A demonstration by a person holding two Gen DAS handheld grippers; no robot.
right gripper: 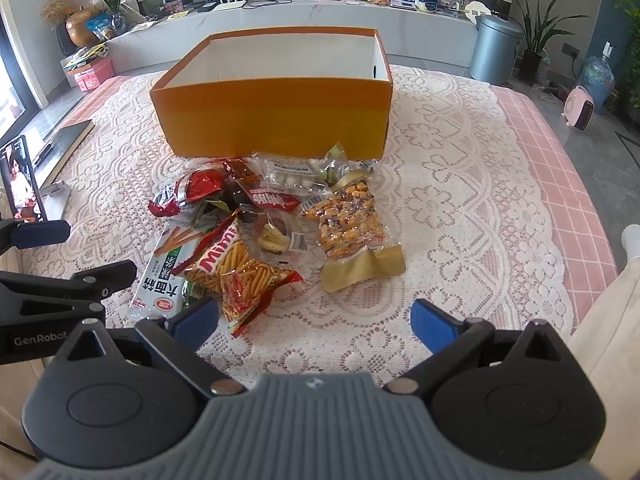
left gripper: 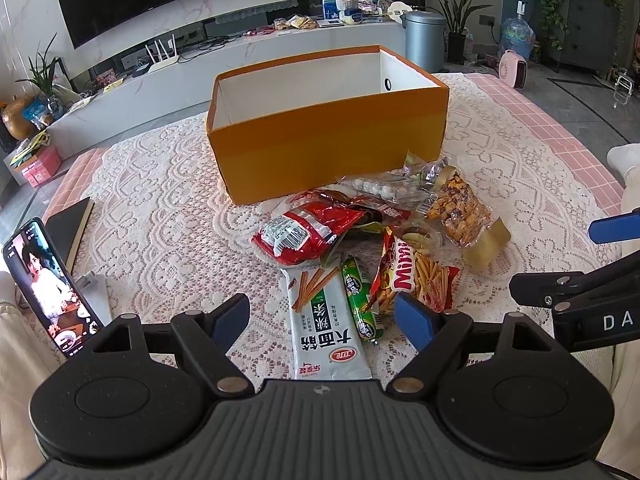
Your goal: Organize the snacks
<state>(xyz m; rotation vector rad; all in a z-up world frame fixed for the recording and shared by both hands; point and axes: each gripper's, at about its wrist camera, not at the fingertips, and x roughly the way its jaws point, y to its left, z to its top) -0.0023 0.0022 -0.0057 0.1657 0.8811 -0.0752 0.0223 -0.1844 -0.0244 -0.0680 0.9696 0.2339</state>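
The right hand-held gripper (right gripper: 314,326) hangs low over a lace cloth (right gripper: 460,184) on the desk, its blue pads (right gripper: 434,326) spread wide with nothing between them. Ahead lies a heap of snacks: a Mimi bag (right gripper: 240,268) nearest, a white packet (right gripper: 166,276) just left of it, a red bag (right gripper: 188,196) behind, and a nut pack (right gripper: 348,220) to the right. Beyond the heap stands an orange box (right gripper: 276,120), open-topped, white inside. The left hand-held gripper (right gripper: 70,250) juts in from the left edge, near a lit phone (right gripper: 20,180)
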